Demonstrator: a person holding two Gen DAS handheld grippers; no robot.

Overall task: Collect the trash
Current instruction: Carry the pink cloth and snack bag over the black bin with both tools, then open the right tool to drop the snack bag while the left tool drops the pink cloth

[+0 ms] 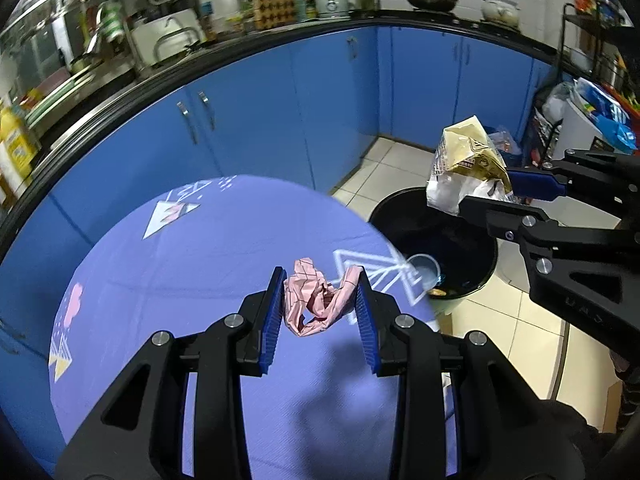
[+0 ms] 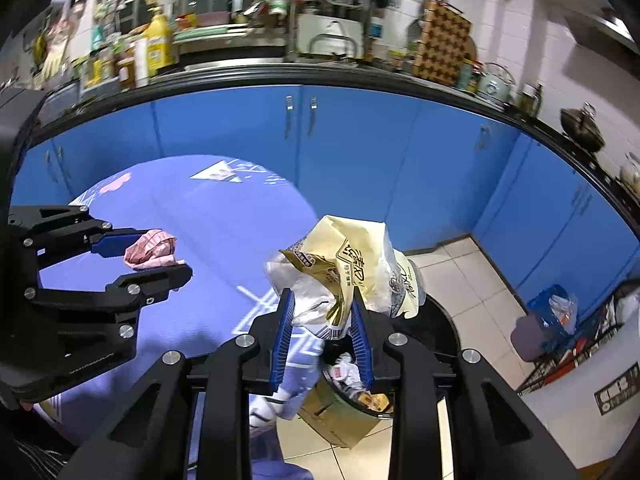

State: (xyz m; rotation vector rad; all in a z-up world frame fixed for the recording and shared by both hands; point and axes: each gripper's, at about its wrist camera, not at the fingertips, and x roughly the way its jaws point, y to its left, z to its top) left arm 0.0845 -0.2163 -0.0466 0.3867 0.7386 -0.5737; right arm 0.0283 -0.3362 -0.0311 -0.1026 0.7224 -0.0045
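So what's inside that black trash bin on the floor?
In the black bin you can see a clear plastic cup and some scraps near the rim. The tablecloth edge and the yellow wrapper in the right gripper hide the rest.

Bin (image 1: 436, 236) right of table (image 1: 224, 240)
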